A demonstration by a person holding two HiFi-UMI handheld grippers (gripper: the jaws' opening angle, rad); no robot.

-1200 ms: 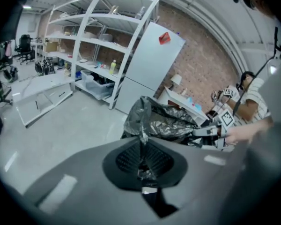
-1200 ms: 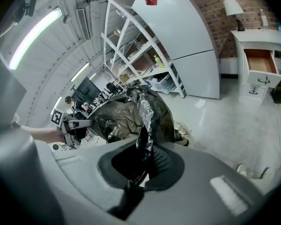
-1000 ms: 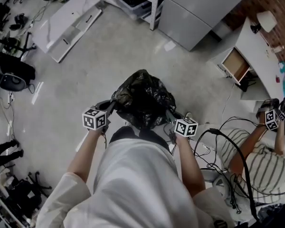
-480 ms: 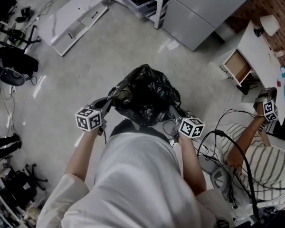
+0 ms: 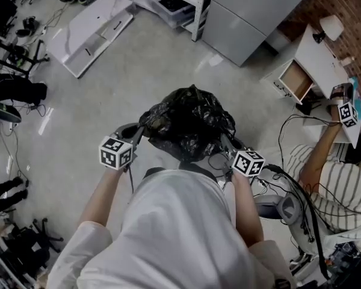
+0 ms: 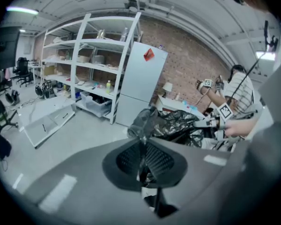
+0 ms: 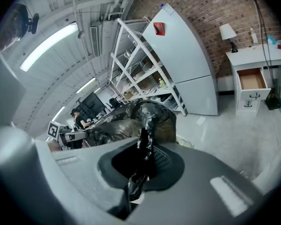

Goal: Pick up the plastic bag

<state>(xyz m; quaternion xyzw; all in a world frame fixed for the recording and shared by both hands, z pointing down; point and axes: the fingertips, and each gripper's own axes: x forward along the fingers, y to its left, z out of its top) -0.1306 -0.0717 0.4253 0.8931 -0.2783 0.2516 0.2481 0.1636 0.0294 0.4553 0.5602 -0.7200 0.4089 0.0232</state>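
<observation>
While each gripper pinches a fold of film on its own side, the black plastic bag (image 5: 189,122) hangs between them just in front of the person, and it seems to be clear of the grey floor (image 5: 138,77). The left gripper (image 6: 143,159) has its jaws pressed together on a thin strip at the bag's left edge. The right gripper (image 7: 143,161) is clamped in the same way on the right edge. Holding two sides probably keeps the load level and stops the thin film from tearing at one point. Far behind the bag stand a white shelf rack (image 6: 84,46) and a grey refrigerator (image 5: 253,11).
</observation>
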